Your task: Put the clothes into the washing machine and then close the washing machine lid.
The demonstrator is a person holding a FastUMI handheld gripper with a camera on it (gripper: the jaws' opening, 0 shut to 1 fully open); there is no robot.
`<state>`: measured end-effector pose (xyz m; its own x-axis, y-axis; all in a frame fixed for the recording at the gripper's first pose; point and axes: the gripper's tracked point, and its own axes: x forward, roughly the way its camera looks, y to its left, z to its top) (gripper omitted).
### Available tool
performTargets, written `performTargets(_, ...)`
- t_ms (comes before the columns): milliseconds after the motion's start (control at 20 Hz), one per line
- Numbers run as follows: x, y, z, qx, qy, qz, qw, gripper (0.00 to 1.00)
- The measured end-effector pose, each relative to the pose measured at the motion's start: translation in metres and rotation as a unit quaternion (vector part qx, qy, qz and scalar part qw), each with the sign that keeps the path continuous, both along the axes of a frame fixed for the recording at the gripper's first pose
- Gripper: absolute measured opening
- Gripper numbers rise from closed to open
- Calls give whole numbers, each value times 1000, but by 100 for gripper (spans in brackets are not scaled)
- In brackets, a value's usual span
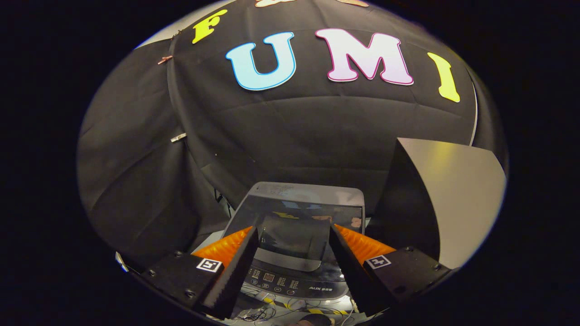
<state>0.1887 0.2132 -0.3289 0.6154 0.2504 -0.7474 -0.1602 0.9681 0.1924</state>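
A grey top-loading washing machine [308,192] stands below and ahead of my gripper [294,228]. Its dark glossy lid [292,240] lies flat and shut, mirroring the booth above. The control panel [290,283] with small buttons runs along the near edge of the machine, between the bases of my fingers. The gripper is open, hanging above the lid with a wide gap and nothing between its fingers. The left finger [240,258] and the right finger [349,258] frame the lid's front part.
A tall grey board [453,199] with a dark side stands close to the right of the machine. Black cloth [149,190] hangs behind and to the left. Cables [256,312] and yellow-black tape lie on the floor in front of the machine.
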Motion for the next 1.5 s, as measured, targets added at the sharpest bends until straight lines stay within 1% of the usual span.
performTargets(200,-13,-6,36,22,-37,8,999,99)
performTargets(350,-23,-23,74,36,-86,6,996,99)
performTargets(600,-45,-68,139,53,-184,-12,981,99)
performTargets(750,-69,-97,170,39,-229,-13,972,99)
performTargets(900,-95,-131,192,24,-270,-28,962,99)
performTargets(1150,-138,-178,221,-6,-313,-48,949,98)
performTargets(1350,-175,-212,243,-29,-351,-68,934,98)
performTargets(1500,-194,-234,248,-33,-356,-87,930,98)
